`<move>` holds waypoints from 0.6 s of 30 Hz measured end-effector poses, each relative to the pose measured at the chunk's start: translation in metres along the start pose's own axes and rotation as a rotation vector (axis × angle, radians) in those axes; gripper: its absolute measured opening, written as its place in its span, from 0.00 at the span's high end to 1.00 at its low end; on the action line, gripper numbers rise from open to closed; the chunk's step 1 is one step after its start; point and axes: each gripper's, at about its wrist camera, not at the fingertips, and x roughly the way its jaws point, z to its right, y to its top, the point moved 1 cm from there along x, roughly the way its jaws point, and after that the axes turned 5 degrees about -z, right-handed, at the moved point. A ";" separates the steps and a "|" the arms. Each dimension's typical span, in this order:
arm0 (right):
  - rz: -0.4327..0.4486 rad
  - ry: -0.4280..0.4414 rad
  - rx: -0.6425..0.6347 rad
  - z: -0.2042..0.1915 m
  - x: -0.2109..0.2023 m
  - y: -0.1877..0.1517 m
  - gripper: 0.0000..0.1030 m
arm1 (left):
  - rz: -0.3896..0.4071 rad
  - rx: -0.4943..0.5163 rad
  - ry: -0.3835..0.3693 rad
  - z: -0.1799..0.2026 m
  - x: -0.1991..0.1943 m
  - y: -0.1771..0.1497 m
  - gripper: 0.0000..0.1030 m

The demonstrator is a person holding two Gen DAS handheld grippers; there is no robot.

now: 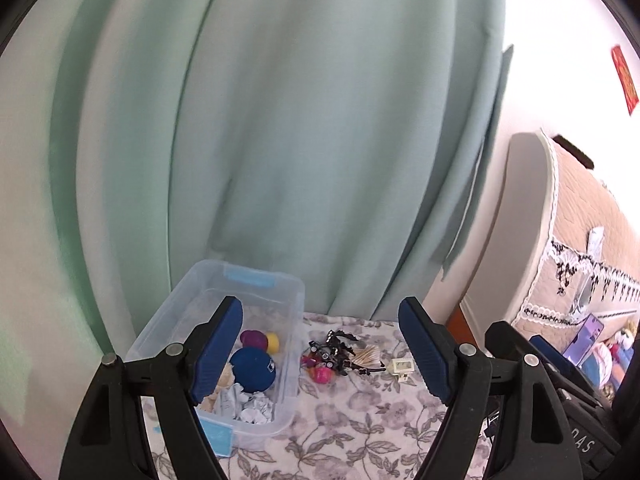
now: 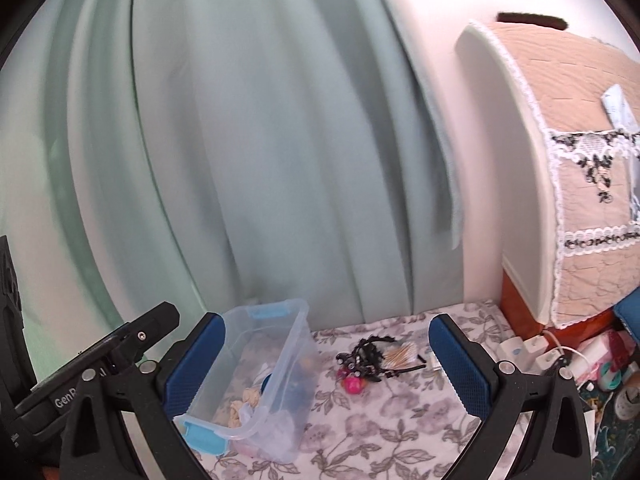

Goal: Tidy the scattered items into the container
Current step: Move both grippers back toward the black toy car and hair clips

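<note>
Place was home, most likely bedroom or living room. Long pale green curtain (image 1: 280,140) hung behind low surface covered by flowered cloth (image 1: 360,420). At right stood padded furniture under beige quilted cover (image 2: 580,160) with white lace trim. Red paper decoration (image 1: 625,80) hung on white wall. White power strip (image 2: 532,350) with plugs and household clutter lay at right edge.
</note>
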 end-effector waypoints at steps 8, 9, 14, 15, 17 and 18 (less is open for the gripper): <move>0.028 -0.018 0.046 0.033 -0.009 0.003 0.00 | 0.006 0.061 0.014 0.037 0.006 -0.004 0.21; 0.029 -0.021 0.053 0.038 -0.007 0.002 0.00 | 0.000 0.064 0.009 0.041 0.008 -0.005 0.21; 0.023 -0.043 0.079 0.060 -0.004 -0.001 0.00 | -0.032 0.063 -0.032 0.055 0.023 -0.010 0.21; 0.018 -0.050 0.083 0.065 -0.002 -0.001 0.00 | -0.043 0.068 -0.035 0.058 0.027 -0.011 0.21; 0.011 -0.064 0.093 0.074 -0.001 -0.002 0.00 | -0.068 0.076 -0.041 0.064 0.036 -0.015 0.21; 0.007 -0.068 0.098 0.078 0.000 -0.003 0.00 | -0.076 0.079 -0.043 0.066 0.040 -0.016 0.21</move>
